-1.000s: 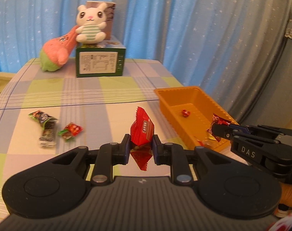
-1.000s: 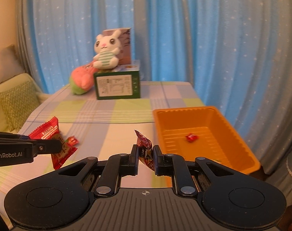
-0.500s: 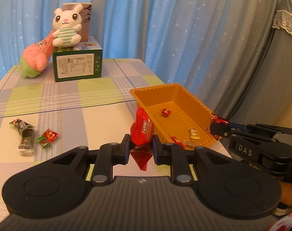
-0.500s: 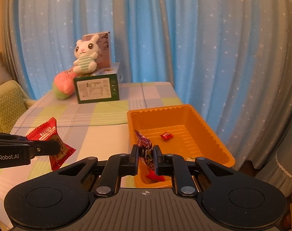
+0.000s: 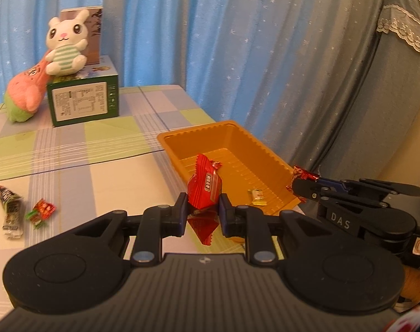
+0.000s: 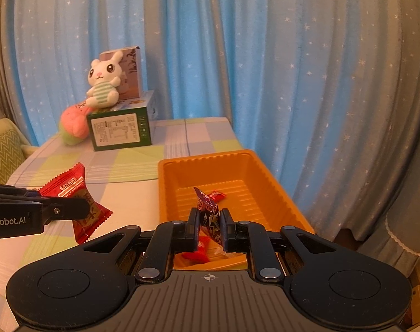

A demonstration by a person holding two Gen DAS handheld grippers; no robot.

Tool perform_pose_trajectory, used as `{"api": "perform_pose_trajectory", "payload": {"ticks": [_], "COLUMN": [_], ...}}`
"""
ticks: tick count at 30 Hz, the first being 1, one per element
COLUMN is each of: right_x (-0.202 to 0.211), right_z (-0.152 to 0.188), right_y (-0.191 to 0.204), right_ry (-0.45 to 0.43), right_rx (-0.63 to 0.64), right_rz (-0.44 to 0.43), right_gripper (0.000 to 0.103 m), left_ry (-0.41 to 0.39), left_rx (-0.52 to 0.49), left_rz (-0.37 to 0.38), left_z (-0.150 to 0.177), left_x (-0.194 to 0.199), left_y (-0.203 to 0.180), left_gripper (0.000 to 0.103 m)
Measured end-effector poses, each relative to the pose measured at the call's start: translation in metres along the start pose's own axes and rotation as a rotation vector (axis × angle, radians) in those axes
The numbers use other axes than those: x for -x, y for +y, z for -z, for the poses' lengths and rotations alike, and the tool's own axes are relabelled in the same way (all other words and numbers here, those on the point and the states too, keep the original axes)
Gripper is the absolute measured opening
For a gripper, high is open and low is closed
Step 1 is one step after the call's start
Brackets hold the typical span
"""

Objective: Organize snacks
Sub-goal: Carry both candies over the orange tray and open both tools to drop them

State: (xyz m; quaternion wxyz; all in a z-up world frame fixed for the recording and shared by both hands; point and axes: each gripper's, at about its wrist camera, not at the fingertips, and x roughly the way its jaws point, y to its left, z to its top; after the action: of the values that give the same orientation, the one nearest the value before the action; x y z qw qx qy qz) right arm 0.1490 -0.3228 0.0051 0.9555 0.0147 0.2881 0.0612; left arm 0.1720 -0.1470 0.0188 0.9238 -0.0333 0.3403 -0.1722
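Left gripper (image 5: 203, 211) clamped on red snack packet (image 5: 204, 186) at tray's (image 5: 268, 155) near-left rim; right gripper (image 6: 209, 225) clamped on dark wrapper (image 6: 208, 211) over its near end. Light, crinkly, slippery film; best pinched mid-body, not on crimped seals.

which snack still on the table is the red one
The small red snack with green ends; the dark, partly clear wrapper left of it is longer.

My left gripper (image 5: 203, 210) is matt black plastic with ribbed housing, and it pinches a glossy red foil packet (image 5: 204, 186). The orange tray (image 6: 268, 177) looks like smooth, shiny moulded plastic with a ridged floor. The tablecloth (image 5: 93, 171) is matt checked fabric; the curtain (image 6: 292, 69) is soft cloth.
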Motion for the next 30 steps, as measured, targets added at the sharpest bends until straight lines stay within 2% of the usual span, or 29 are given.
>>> {"api": "perform_pose_trajectory", "payload": {"ticks": [13, 30], "right_x": [-0.014, -0.058], "right_z": [-0.005, -0.011], "right_y": [-0.036, -0.062], "right_ry": [0.008, 0.051], "right_rx": [-0.011, -0.007], "right_rz": [0.047, 0.038], "right_gripper": [0.015, 0.015], "left_ry": [0.036, 0.082], "left_rx": [-0.013, -0.046], "left_rz": [0.048, 0.077], "left_z": [-0.016, -0.033], "left_x": [-0.046, -0.099], "left_y": [-0.020, -0.034], "left_gripper": [0.020, 0.020]}}
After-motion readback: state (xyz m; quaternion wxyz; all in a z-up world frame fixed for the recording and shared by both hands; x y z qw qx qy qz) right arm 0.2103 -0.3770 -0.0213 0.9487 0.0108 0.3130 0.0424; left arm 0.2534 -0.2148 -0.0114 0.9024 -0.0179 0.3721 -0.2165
